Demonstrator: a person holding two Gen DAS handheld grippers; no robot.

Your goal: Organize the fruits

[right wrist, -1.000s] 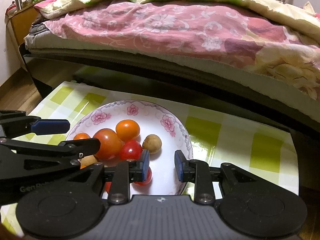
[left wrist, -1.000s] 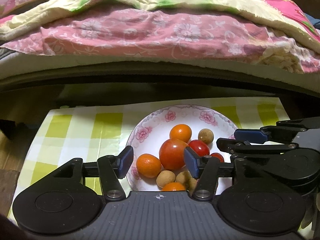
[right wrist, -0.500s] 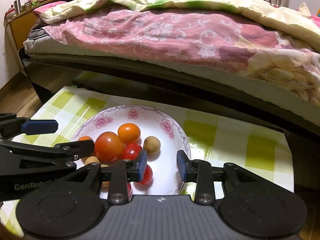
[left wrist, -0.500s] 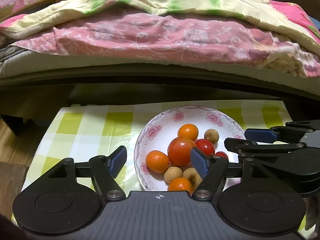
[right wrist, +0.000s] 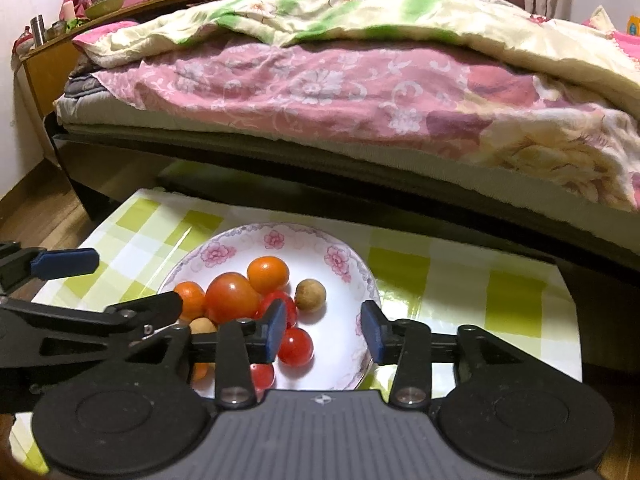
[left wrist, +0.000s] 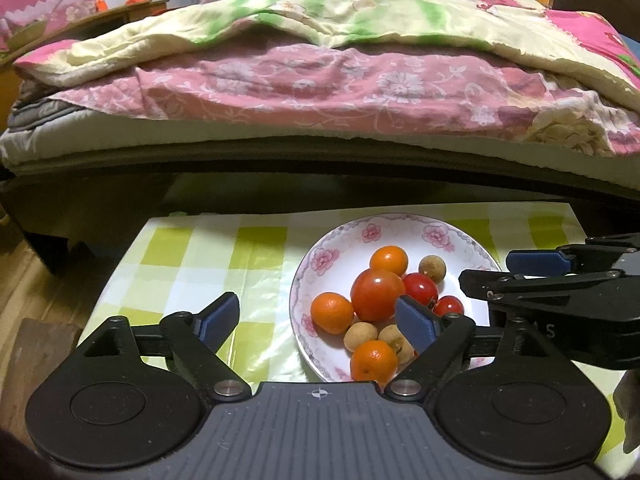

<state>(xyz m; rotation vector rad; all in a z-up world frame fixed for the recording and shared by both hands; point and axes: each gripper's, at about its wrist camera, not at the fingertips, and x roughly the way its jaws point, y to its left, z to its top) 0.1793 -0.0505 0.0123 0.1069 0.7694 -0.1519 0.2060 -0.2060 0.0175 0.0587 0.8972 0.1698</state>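
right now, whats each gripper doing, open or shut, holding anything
Left gripper: open wide, holding nothing, over the plate's near-left rim.
Right gripper: open, holding nothing, above the plate beside a cherry tomato.

Partly hidden behind the left gripper [left wrist: 316, 318] right finger: one longan [left wrist: 396, 346] and a cherry tomato [left wrist: 449, 306]. Lowest cherry tomato [right wrist: 263, 375] half covered by the right gripper [right wrist: 322, 330] body; an orange [right wrist: 199, 371] nearly lost behind its left finger. Near rim of the plate [left wrist: 304, 344] hidden under gripper bodies. Small items on the far shelf [right wrist: 52, 46] too tiny to identify. Bed [right wrist: 360, 92] cut off at the right edge.
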